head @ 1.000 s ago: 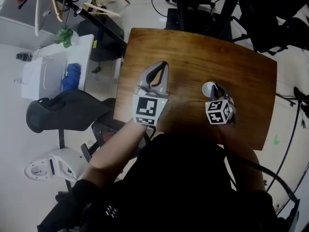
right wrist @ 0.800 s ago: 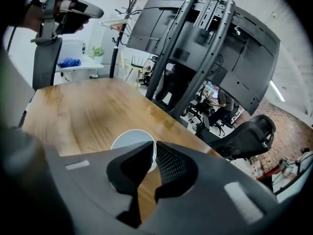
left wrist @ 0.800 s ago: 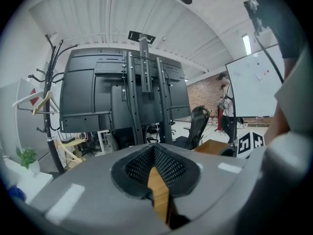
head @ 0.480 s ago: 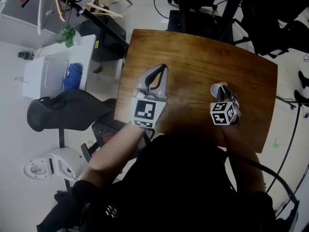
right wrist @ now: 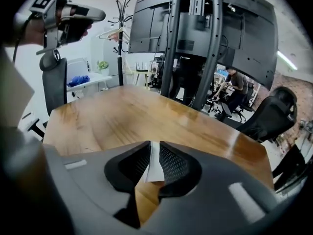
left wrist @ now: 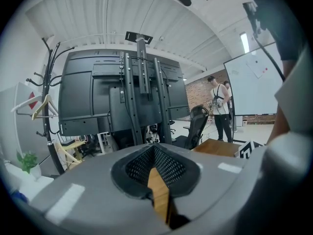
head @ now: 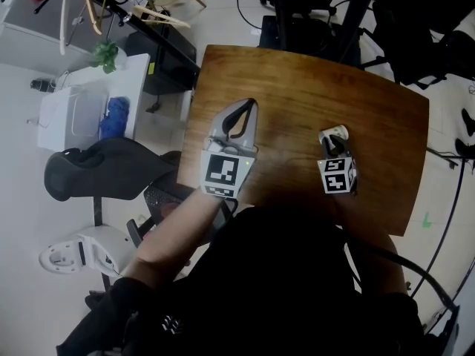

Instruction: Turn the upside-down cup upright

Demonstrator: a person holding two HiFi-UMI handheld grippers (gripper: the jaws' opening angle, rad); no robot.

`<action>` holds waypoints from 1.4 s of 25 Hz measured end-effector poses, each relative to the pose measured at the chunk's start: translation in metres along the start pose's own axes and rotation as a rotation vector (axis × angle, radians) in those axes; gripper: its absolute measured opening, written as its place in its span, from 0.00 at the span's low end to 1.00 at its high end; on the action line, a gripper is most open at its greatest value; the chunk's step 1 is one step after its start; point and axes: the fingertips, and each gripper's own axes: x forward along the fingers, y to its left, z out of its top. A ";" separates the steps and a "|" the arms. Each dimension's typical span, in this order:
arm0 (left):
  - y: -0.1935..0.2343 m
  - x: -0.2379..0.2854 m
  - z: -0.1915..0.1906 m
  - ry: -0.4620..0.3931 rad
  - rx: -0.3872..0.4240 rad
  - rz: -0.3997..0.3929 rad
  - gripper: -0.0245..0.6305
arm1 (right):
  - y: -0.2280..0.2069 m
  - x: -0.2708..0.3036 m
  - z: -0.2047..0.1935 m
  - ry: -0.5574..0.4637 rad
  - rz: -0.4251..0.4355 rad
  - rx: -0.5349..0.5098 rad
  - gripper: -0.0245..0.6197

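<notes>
Left claw [head: 251, 104] is held over the left part of the brown wooden surface [head: 297, 80] — its jaws are brought together at the tips and nothing is caught between them; only a strip of wood is seen through the gap behind the tips. Further right, the small white paper cup [head: 335, 133] is found on the right half of the surface, its round mouth turned upward. Its thin wall is taken between the pads of the right claw [head: 332, 143], which is tilted downward from the near side — the jaws are opening, with the pads touching the wall on either side.
</notes>
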 end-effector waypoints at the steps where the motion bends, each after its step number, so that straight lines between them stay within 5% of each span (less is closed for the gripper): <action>1: 0.001 0.000 0.000 0.002 -0.001 0.002 0.04 | 0.000 0.000 0.001 -0.003 0.020 0.018 0.13; 10: -0.001 0.002 -0.002 0.009 -0.010 0.009 0.04 | -0.067 -0.009 -0.002 -0.035 0.072 0.295 0.35; 16: -0.003 0.005 0.002 0.009 -0.003 0.017 0.04 | -0.072 0.006 -0.046 0.094 0.253 0.628 0.38; 19: -0.004 0.007 0.004 0.005 -0.003 0.015 0.04 | -0.064 0.000 -0.045 0.085 0.235 0.565 0.35; 21: -0.007 0.008 0.006 -0.001 -0.003 0.007 0.04 | -0.061 -0.005 -0.038 0.072 0.193 0.465 0.13; 25: -0.016 0.014 0.012 -0.014 -0.002 -0.010 0.04 | -0.053 -0.011 -0.030 0.053 0.185 0.350 0.04; 33: -0.020 0.016 0.019 -0.027 0.007 -0.028 0.04 | -0.063 -0.030 -0.032 0.007 0.178 0.314 0.04; 34: -0.019 0.016 0.020 -0.031 0.005 -0.028 0.04 | -0.066 -0.039 -0.040 0.023 0.201 0.351 0.08; 35: -0.019 0.015 0.022 -0.037 -0.001 -0.026 0.04 | -0.067 -0.048 -0.052 0.050 0.229 0.414 0.25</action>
